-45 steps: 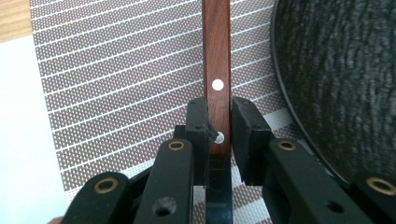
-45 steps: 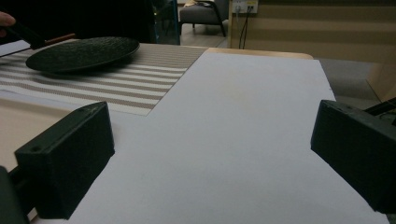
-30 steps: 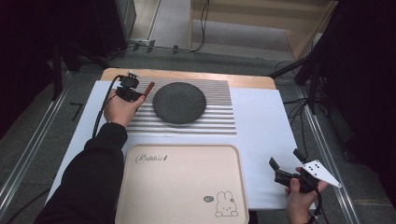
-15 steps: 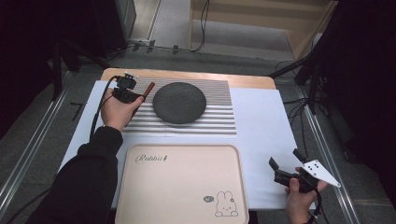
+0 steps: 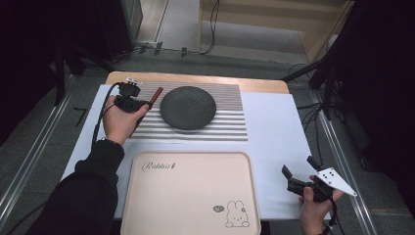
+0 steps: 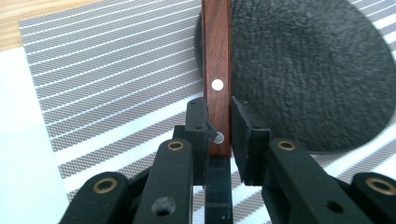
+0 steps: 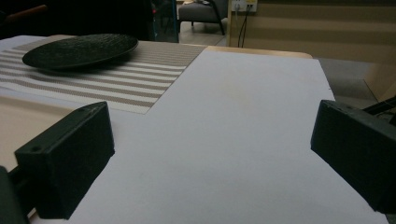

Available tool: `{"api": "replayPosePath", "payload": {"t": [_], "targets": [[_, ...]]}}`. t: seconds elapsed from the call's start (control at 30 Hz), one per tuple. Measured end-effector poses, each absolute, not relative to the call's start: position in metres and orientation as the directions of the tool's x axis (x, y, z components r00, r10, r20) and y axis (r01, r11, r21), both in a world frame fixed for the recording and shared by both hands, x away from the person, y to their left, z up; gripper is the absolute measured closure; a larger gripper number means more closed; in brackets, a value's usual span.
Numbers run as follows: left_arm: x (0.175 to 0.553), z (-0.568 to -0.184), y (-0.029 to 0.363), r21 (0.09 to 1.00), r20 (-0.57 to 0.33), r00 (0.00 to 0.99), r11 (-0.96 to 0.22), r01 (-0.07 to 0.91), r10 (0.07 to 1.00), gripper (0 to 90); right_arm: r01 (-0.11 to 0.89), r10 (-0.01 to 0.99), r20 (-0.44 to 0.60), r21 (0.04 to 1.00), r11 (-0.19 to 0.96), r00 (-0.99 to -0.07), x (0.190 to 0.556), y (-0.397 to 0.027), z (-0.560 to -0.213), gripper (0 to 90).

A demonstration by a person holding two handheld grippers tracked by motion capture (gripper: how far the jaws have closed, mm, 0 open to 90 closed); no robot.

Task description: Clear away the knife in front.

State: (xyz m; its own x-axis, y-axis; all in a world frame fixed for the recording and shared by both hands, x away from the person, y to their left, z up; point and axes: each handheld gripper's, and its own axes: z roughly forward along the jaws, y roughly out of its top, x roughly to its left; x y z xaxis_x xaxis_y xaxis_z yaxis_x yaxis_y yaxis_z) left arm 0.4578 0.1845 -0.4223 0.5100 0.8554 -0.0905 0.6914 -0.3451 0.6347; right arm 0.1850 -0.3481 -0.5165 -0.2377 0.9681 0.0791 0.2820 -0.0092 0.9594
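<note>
A wooden handle with metal rivets [image 6: 217, 70] stands between the jaws of my left gripper [image 6: 218, 125], which is shut on its lower end. In the high view, the left gripper [image 5: 143, 105] holds the wooden handle [image 5: 155, 95] over the striped mat [image 5: 225, 122], just left of a dark round plate [image 5: 188, 107]. The handle's far end reaches past the dark plate [image 6: 313, 70]'s left rim. My right gripper [image 5: 298, 172] rests low at the near right, open, with nothing between its jaws. The right gripper [image 7: 210, 154] looks across bare white cover toward the plate [image 7: 79, 50].
A large beige tray [image 5: 191, 196] with a rabbit print lies at the near middle. The white table cover [image 5: 274, 127] spans the table, and a strip of wooden table edge [image 5: 195, 78] shows at the back. Metal rails and cables run along the floor on both sides.
My left hand has drifted slightly left and toward the person, with the wooden handle still gripped. The right gripper has stayed still.
</note>
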Motion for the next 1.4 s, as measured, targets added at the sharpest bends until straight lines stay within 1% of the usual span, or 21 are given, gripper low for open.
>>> {"api": "replayPosePath", "payload": {"t": [0.53, 0.87, 0.9, 1.0, 1.4], "targets": [[0.419, -0.423, 0.177, 0.646, -0.069, 0.576, -0.404, 0.648, 0.814, 77.1, 0.282, 0.968, 0.074, 0.959, -0.004, -0.240, 0.185, -0.348, -0.516, 0.0], [0.398, -0.425, 0.177, 0.665, -0.078, 0.594, -0.402, 0.629, 0.800, 77.0, 0.278, 0.967, 0.076, 0.961, -0.005, -0.245, 0.185, -0.348, -0.516, 0.0], [0.393, -0.425, 0.178, 0.668, -0.094, 0.606, -0.401, 0.626, 0.790, 77.1, 0.279, 0.967, 0.076, 0.960, -0.005, -0.244, 0.185, -0.348, -0.516, 0.0], [0.386, -0.424, 0.179, 0.676, -0.104, 0.614, -0.397, 0.621, 0.782, 77.1, 0.279, 0.967, 0.076, 0.960, -0.005, -0.244, 0.185, -0.348, -0.516, 0.0], [0.358, -0.426, 0.182, 0.666, -0.125, 0.629, -0.405, 0.626, 0.767, 77.1, 0.283, 0.968, 0.071, 0.959, 0.001, -0.242, 0.185, -0.347, -0.516, 0.0]]}}
